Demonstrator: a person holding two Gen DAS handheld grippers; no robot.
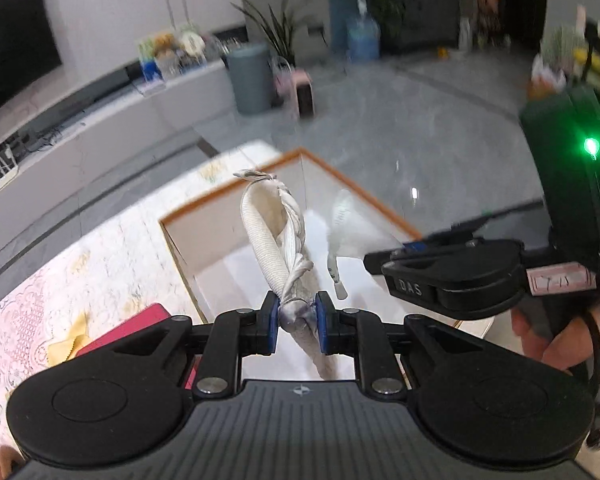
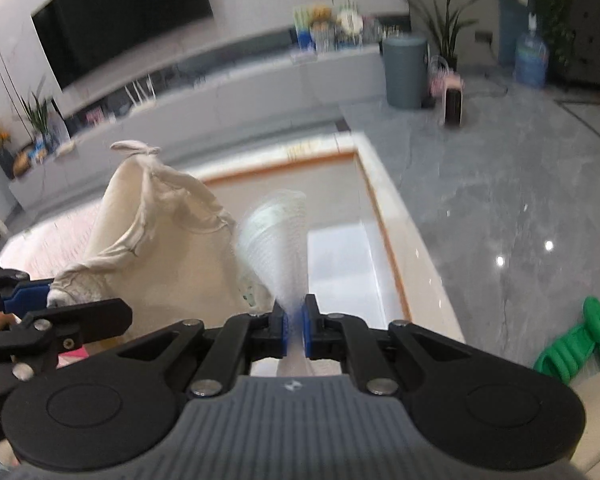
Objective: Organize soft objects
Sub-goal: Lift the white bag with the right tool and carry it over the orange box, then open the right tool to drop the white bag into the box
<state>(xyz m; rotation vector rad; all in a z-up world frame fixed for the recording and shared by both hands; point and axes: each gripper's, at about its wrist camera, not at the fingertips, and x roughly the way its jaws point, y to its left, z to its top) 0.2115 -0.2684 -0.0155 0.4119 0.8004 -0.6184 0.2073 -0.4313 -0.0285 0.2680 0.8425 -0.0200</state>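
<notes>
1. Inspecting the left tongs (image 1: 297, 322), we find them clamped on a bunched fold of the cream cloth (image 1: 278, 236), held up above the worktop (image 1: 100, 248).
2. We find the right tongs (image 2: 295, 330) pinched tight on another edge of the same cloth, blurred in the right wrist view.
3. We note a pink item (image 1: 140, 326) lying on the worktop, beside an orange-rimmed tray (image 1: 364, 192).

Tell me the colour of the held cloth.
Cream cloth, clearest in the right wrist view.
</notes>
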